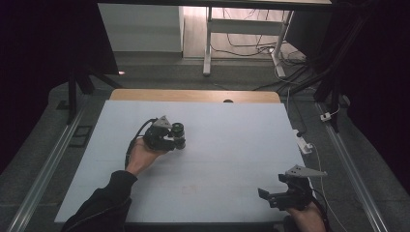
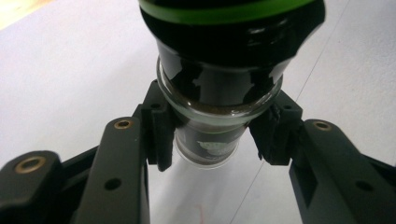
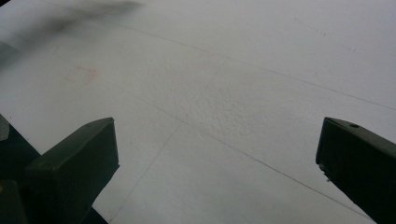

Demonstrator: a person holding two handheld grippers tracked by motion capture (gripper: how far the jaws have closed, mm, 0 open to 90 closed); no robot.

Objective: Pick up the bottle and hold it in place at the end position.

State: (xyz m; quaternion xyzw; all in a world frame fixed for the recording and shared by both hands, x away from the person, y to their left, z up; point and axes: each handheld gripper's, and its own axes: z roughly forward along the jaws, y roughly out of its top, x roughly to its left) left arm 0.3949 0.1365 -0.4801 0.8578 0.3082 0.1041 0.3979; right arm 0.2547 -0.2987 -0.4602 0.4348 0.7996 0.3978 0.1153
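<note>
At about ten o'clock on the counter [image 1: 232, 159], the left hand-held gripper [image 2: 212, 140] clamped the small glass jar [image 2: 219, 84] below its shoulder; it looked rigid, slippery, breakable and fairly light.

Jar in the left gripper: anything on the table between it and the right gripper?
Nothing visible. The left gripper is shut on the jar, and the stretch of white table across to the open right gripper is bare.
</note>
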